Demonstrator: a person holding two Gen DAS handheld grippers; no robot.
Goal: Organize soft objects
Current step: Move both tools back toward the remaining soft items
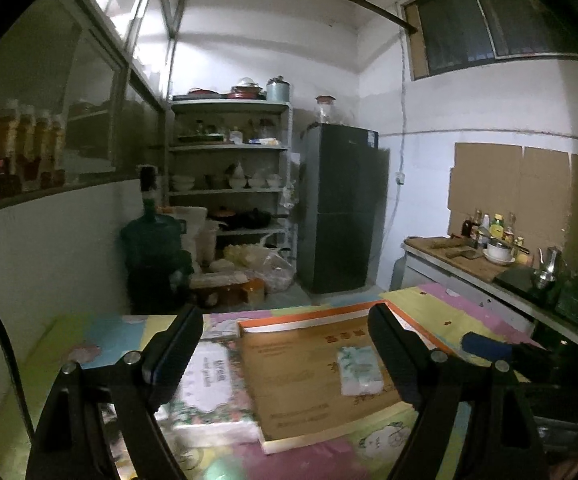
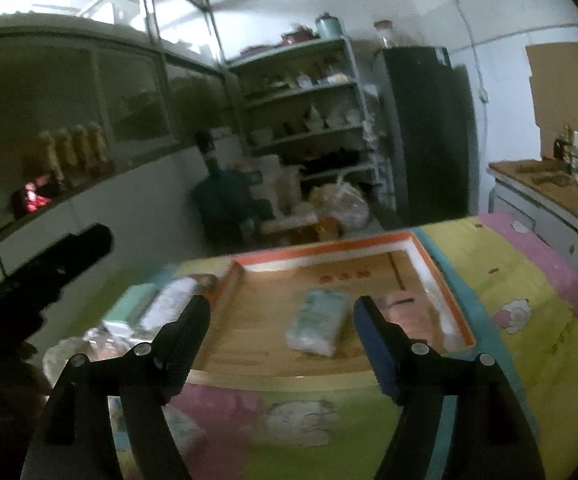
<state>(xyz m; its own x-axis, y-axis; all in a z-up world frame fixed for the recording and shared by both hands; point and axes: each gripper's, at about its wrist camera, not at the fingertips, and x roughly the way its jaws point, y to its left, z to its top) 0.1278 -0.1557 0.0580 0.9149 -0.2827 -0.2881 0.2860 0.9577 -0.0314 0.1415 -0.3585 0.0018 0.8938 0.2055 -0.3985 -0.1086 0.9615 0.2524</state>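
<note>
Starting at the left of our bench, with its pastel cartoon covering, we find the packs not yet sorted: a mint-green pack and a pale tissue pack beside it, both outside the tray's left wall, their long axes running toward about 1 o'clock in the right wrist view. In the left wrist view, a large flowered tissue pack lies just beyond the left tool, at roughly 11 o'clock from it and partly behind its left finger, its long axis running from 6 to 12 o'clock. The left tool is spread wide and holds nothing. We judge this arm the nearer one for that pack, and a short reach forward and leftward would bring it between the fingers. Moving right, the shallow cardboard tray with its orange rim sits in the middle of the bench. Inside it lies a small wrapped tissue pack, long axis running toward 1 o'clock, directly ahead at 12 o'clock of the right tool, which is likewise released and empty above the tray's near edge. Further right in the tray, a pinkish soft item rests near the right wall; blur hides what it is.
</note>
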